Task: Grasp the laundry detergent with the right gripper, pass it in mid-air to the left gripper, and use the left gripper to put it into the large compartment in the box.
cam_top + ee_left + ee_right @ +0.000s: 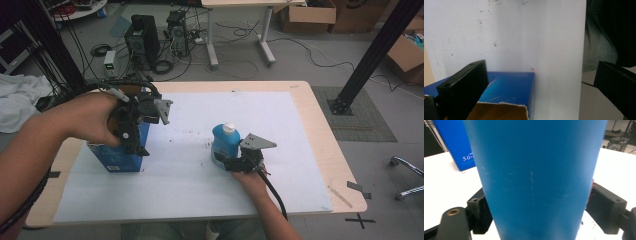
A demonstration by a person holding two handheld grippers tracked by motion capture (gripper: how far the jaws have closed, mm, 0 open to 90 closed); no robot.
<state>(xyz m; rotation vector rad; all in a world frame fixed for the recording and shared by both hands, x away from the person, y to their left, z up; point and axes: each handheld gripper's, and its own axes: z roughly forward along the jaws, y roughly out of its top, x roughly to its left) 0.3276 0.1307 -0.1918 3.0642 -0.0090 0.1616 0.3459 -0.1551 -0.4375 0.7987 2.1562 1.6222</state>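
Bench: our right hand-held gripper clamps the blue bottle, upright mid-mat. Left hand-held gripper gapes above the open blue box. We'd lift the bottle straight, keeping it vertical.

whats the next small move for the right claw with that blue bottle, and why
Probably lift the blue bottle a little off the white mat. The right claw has its jaws pressed on both sides of the bottle's lower body, so the grip looks set. The left claw stands open over the open blue box, which seems the likely place for it.
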